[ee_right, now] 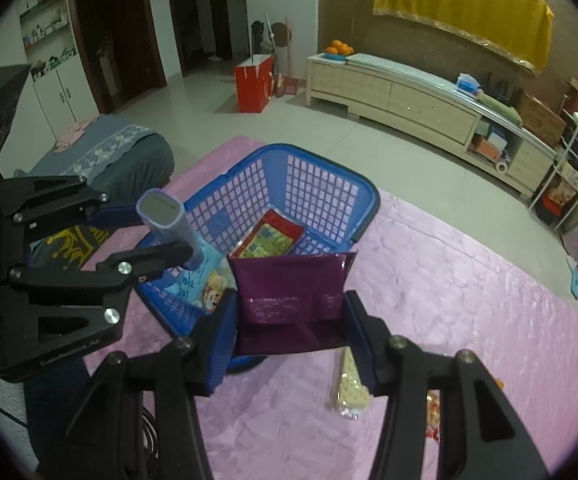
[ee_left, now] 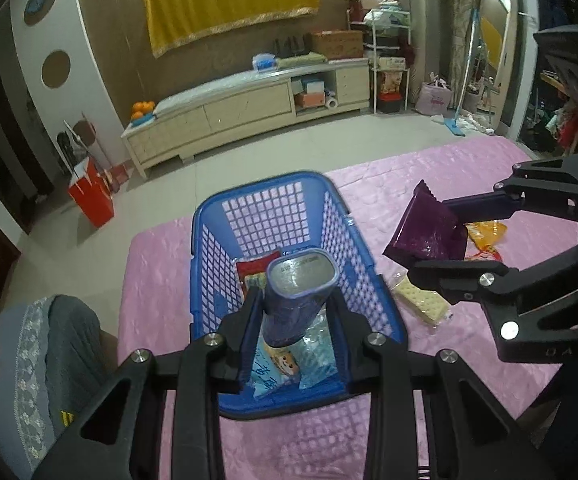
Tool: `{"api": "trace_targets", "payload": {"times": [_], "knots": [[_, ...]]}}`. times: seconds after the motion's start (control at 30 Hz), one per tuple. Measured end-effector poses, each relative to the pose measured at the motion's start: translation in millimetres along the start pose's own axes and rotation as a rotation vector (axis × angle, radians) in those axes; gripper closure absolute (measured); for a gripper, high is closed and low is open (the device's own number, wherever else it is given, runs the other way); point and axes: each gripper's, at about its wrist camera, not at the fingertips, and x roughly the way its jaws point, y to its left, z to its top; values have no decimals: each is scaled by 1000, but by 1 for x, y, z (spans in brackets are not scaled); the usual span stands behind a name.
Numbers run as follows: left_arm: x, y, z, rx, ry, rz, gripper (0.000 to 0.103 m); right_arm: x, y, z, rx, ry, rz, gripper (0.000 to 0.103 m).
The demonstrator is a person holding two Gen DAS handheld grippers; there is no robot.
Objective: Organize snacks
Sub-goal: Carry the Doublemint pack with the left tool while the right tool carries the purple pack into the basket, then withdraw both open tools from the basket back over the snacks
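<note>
The blue basket (ee_left: 209,248) stands near the far left corner of the pink-covered table (ee_left: 429,184). Its far half is open above a red packet (ee_right: 271,236); a light-blue bag (ee_left: 277,364) fills the near end. Right of the basket, a cracker pack (ee_left: 419,300) and orange packets (ee_left: 485,236) block the cover; the far right corner stays free.

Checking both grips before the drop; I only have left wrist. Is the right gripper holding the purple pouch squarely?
Observer: Yes. The right gripper clamps the purple pouch by both side edges, with its printed face towards that camera.
Operator: The tube blocks my view into the basket. What's behind it?
Observer: A red packet lying flat on the basket floor, its yellow-green print facing up.
</note>
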Motion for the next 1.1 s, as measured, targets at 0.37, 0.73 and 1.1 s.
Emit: {"api": "trace_targets", "payload": {"times": [0.37, 0.73, 1.1], "knots": [[65, 10, -6, -30, 115, -11, 73, 39, -7, 7, 24, 41, 6, 46], [54, 8, 7, -1, 60, 41, 28, 30, -18, 1, 64, 35, 0, 47], [20, 24, -1, -26, 41, 54, 26, 18, -2, 13, 24, 23, 1, 46]]}}
